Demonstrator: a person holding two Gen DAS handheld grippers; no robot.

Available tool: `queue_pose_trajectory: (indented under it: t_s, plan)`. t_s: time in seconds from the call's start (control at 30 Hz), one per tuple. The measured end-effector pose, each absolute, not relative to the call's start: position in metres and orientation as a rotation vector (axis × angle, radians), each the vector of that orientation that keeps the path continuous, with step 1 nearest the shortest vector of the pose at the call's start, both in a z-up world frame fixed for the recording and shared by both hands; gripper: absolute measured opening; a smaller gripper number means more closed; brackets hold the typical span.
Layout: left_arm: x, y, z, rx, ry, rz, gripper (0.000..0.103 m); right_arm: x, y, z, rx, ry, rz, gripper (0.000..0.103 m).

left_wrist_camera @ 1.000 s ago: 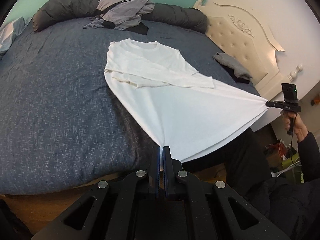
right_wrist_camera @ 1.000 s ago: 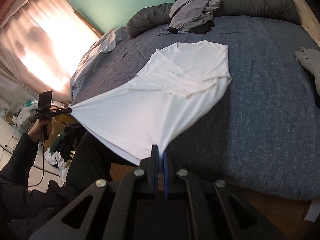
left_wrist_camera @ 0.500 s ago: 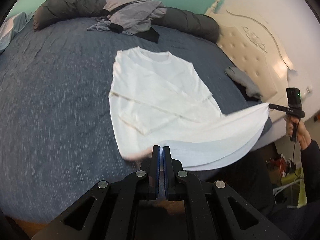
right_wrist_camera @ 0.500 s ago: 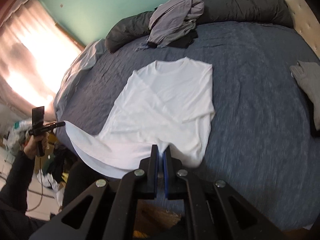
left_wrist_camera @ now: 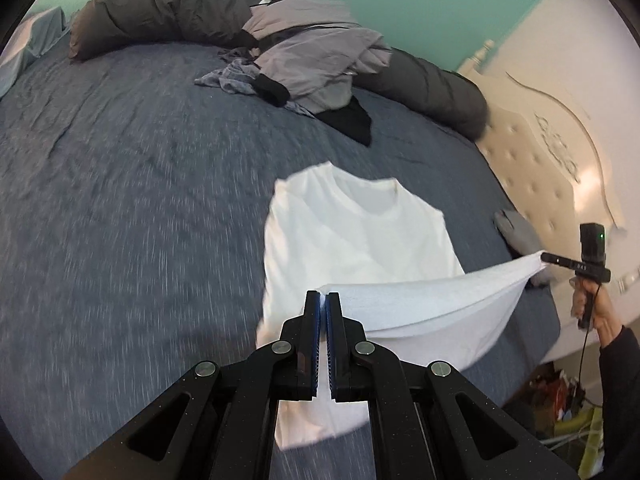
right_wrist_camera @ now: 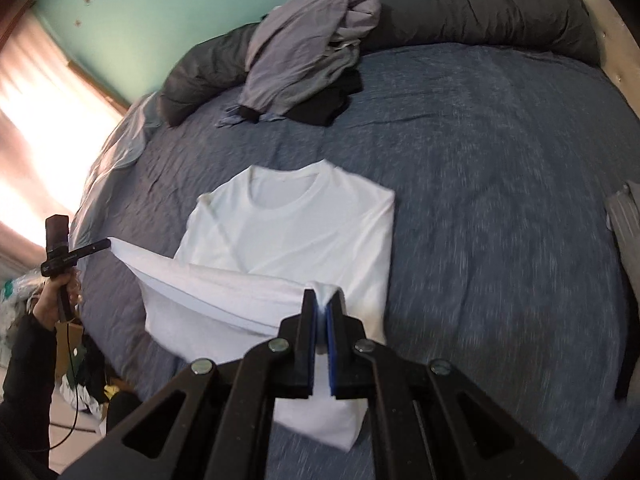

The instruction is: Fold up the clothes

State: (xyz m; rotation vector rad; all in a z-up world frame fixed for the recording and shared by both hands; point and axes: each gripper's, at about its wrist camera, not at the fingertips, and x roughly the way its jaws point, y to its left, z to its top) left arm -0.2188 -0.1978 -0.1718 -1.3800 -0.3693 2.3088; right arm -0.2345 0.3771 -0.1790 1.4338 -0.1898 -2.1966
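**Rig & wearer: looks**

Left gripper [left_wrist_camera: 323, 298] & right gripper [right_wrist_camera: 323, 294]: matte black, speckled frames w/ triangular cut-outs, 4 round silver screws each, blue pads on inner finger faces. Seen from the other side, each is a slim black bar on a black pistol grip w/ boxy cam on top; green LED on the right one, thin black cable hanging below. Sleeves [left_wrist_camera: 618, 364] dark, long

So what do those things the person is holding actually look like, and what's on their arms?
Each tool is matte black: two angled arms with cut-out slots and round silver bolts, ending in two flat fingers faced with blue pads. Seen from afar, the right tool carries a small black camera box with a green light and a thin cable hanging from its handle. The left tool has a similar box. Both sleeves are dark.
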Motion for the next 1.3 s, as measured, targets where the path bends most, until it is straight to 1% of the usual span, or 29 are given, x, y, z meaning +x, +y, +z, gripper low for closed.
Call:
queue_pose_trajectory:
  t_s: [0.3, 0.37, 0.43, 0.6, 0.7, 0.83, 0.9, 0.93, 0.97, 1.0, 1.07, 1.13, 1.2, 1.3]
  plan:
    - [-0.327, -0.197, -0.212, -1.432, -0.398, 2.322, 0.003, -0.329, 0.375, -0.219, 1.469, -0.209, -2.228, 0.004]
    - [-0.343, -0.197, -0.223, -1.448, -0.391, 2.323, 0.003, -0.345, 0.375, -0.231, 1.478, -0.220, -2.237, 0.004]
    - [-0.357, -0.197, -0.238, -1.467, -0.421, 2.320, 0.003, -0.358, 0.375, -0.244, 1.489, -0.234, -2.244, 0.004]
    - [-0.379, -0.197, -0.287, -1.527, -0.512, 2.326, 0.003, -0.377, 0.375, -0.293, 1.546, -0.261, -2.289, 0.004]
    - [-0.383, -0.195, -0.310, -1.551, -0.537, 2.343, 0.004, -0.381, 0.382, -0.311, 1.537, -0.342, -2.351, 0.007]
    - [-0.382, -0.192, -0.322, -1.548, -0.530, 2.375, 0.006, -0.378, 0.398, -0.306, 1.434, -0.435, -2.480, 0.009]
    - [-0.380, -0.198, -0.318, -1.518, -0.565, 2.399, 0.013, -0.374, 0.399, -0.297, 1.376, -0.448, -2.491, 0.017]
    - [-0.377, -0.201, -0.312, -1.491, -0.576, 2.415, 0.021, -0.370, 0.398, -0.292, 1.346, -0.442, -2.476, 0.019]
    - [-0.374, -0.205, -0.306, -1.459, -0.584, 2.433, 0.030, -0.366, 0.392, -0.288, 1.335, -0.395, -2.459, 0.021]
    - [-0.370, -0.206, -0.299, -1.432, -0.568, 2.447, 0.034, -0.360, 0.382, -0.285, 1.328, -0.322, -2.431, 0.021]
    - [-0.359, -0.206, -0.285, -1.383, -0.512, 2.468, 0.034, -0.346, 0.363, -0.286, 1.349, -0.172, -2.368, 0.021]
    - [-0.346, -0.196, -0.279, -1.368, -0.412, 2.451, 0.034, -0.336, 0.349, -0.294, 1.391, -0.059, -2.336, 0.021]
    - [-0.335, -0.182, -0.281, -1.380, -0.292, 2.418, 0.034, -0.326, 0.337, -0.304, 1.412, 0.008, -2.295, 0.021]
    - [-0.327, -0.154, -0.297, -1.432, -0.130, 2.349, 0.034, -0.321, 0.326, -0.320, 1.455, 0.054, -2.266, 0.021]
